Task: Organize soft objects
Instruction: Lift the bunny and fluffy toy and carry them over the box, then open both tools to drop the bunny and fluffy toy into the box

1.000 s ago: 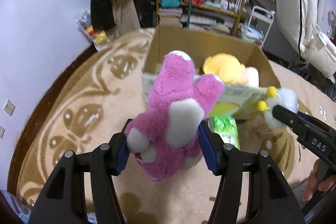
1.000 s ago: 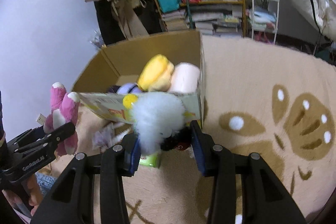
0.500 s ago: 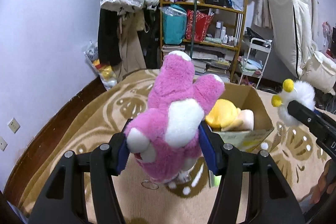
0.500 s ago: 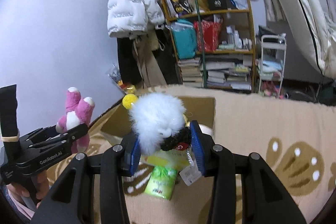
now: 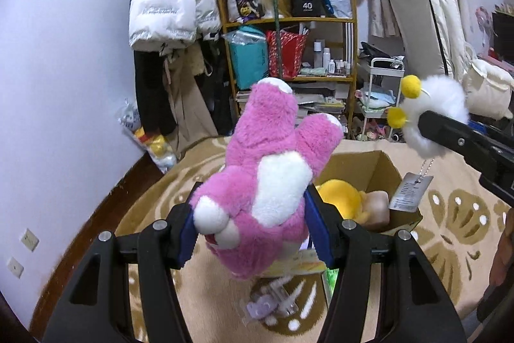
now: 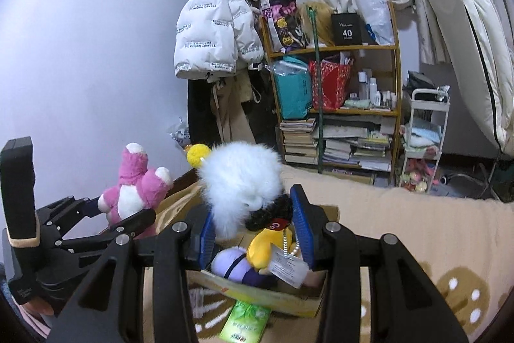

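Left gripper: blue pads pressed into both flanks of pink plush toy, jaws about half spread. Shaggy pink pile, white belly patch, white-tipped ears pointing up and away from the fingers.

Right gripper: clamped on white fluffy toy at the narrowest spread of its range. Long wispy white fur, round yellow pompom at upper left, dark fuzzy part against the right pad, bead chain with paper tag hanging below.

Cardboard box: open-topped, corrugated, below and beyond both grippers, on beige patterned carpet.

Left wrist view only: two yellow pompoms on the white toy, yellow plush and pale peach plush in the box, clear packet on the carpet under the fingers.

Right wrist view only: lilac striped plush and a yellow plush in the box (directly under the jaws), green packet on the carpet in front of the box.

Against the frame one second earlier: both toys raised well above the box rim, formerly at rim level; box now lower in both views; shelf and hanging white jacket now fully in view. Grip on each toy unchanged.
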